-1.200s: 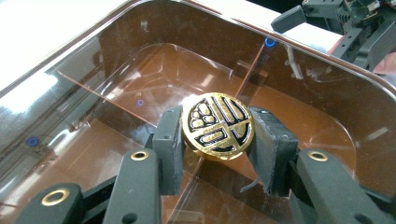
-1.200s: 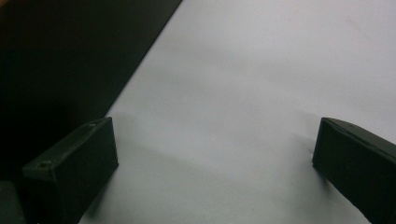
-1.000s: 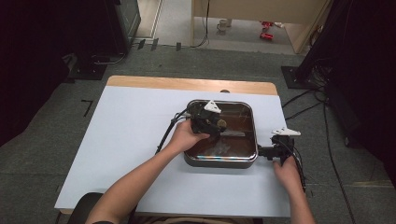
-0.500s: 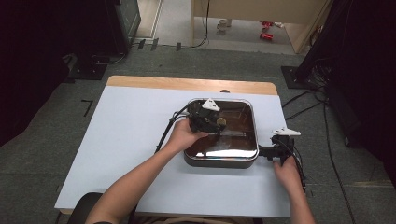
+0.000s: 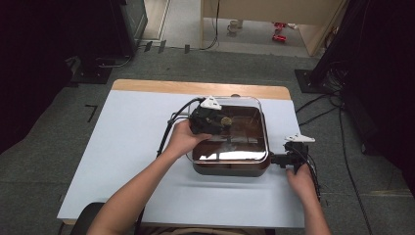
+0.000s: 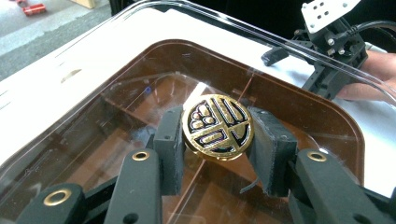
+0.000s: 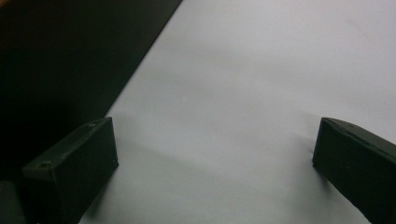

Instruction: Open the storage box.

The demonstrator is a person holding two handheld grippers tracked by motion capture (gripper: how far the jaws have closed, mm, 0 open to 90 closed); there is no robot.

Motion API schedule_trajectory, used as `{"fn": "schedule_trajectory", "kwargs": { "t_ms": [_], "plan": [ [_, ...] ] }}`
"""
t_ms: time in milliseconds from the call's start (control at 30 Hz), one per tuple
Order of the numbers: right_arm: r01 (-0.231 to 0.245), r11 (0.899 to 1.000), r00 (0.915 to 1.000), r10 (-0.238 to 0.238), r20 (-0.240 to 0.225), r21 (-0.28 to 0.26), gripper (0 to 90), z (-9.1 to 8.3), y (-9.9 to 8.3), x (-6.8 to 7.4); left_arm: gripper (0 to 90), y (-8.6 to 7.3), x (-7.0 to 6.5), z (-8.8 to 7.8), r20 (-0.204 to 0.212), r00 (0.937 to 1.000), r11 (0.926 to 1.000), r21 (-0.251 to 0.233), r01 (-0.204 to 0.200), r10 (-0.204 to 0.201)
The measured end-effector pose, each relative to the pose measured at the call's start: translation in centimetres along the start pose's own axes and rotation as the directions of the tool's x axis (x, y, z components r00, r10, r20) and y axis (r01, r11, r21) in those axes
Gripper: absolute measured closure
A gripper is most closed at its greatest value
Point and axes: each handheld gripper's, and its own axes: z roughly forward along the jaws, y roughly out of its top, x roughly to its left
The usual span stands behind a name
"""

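Note:
A brown square pot stands right of the table's middle. Over it hangs its clear lid with a round gold knob. My left gripper is shut on that knob, one pad pressing on each side, and the lid is held a little above the brown rim. My right gripper rests on the table at the pot's right side. Its jaws stand wide apart with bare white table between them and the dark pot wall to their left.
The white table has a wooden strip along its far edge. Cables trail from the left gripper across the table. Black stands and more cables sit on the grey floor around the table.
My left hand has risen with the gold knob, and the clear lid has come up off the pot with it. The right gripper has stayed where it was.

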Motion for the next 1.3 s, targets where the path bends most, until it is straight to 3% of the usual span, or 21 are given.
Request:
{"fn": "schedule_trajectory", "kwargs": {
  "t_ms": [167,467,900,1100,1300],
  "plan": [
    [0.0,1.0,1.0,0.0,0.0,0.0,0.0,0.0,0.0,0.0,59.0,-0.3,0.3,-1.6,-0.004,0.9998,0.9998,0.004,0.022,-0.022],
    [-0.001,1.0,1.0,0.001,-0.001,-0.001,0.0,0.0,0.0,0.0,59.0,-1.3,1.4,-4.7,-0.058,0.9971,0.9988,-0.008,0.048,-0.049],
    [-0.001,1.0,1.0,0.001,-0.002,-0.001,0.0,0.0,0.0,0.0,59.0,-2.8,3.5,-9.0,-0.114,0.9858,0.9919,-0.044,0.119,-0.124],
    [-0.003,1.0,1.0,0.003,-0.003,0.0,0.0,0.0,0.0,0.0,59.0,-3.8,4.8,-11.3,-0.162,0.9757,0.9888,-0.046,0.142,-0.148],
    [-0.002,1.0,1.0,0.002,-0.003,0.0,0.0,0.0,0.0,0.0,59.0,-4.9,6.2,-13.2,-0.19,0.9613,0.9797,-0.061,0.191,-0.199]
  ]
}}
